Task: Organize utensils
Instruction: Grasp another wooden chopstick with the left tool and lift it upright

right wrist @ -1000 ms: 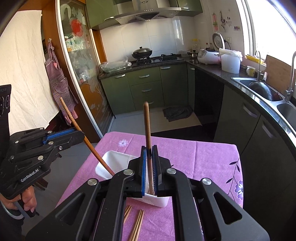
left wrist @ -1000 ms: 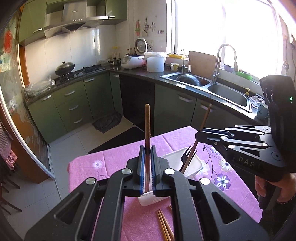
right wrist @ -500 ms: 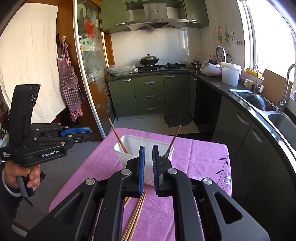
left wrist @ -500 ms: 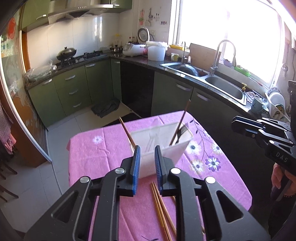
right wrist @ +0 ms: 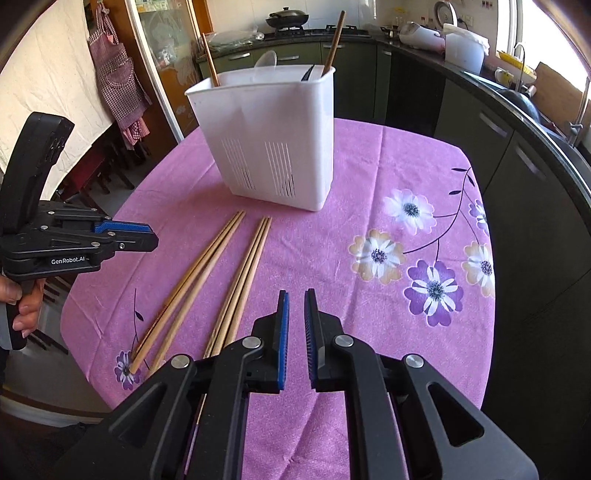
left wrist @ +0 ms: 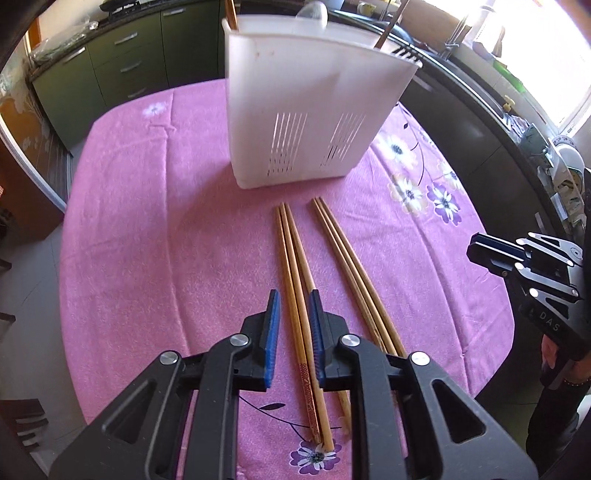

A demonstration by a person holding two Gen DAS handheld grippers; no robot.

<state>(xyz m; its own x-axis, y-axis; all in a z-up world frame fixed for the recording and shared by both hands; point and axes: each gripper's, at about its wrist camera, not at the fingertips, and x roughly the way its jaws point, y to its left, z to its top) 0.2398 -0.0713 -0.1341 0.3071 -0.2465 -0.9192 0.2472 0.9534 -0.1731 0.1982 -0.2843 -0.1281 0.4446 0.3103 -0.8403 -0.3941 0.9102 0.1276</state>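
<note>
2 brown wooden chopsticks (right wrist: 334,42) stand in the white slotted plastic holder (right wrist: 273,140); 4 bamboo chopsticks (left wrist: 295,266) remain near the tabletop's (left wrist: 147,221) front edge. Left tool (left wrist: 293,325) slightly spread astride 2; right tool (right wrist: 295,332) nearly pressed together, empty.

A home kitchen: green cabinets (right wrist: 255,59) under a dark counter (right wrist: 517,99), a wok on a gas hob (right wrist: 288,16), a rice cooker (right wrist: 421,35), a sink tap (right wrist: 521,55) by a bright window, an apron (right wrist: 118,81) hanging, and a desk under a pink floral cloth (right wrist: 388,177).
</note>
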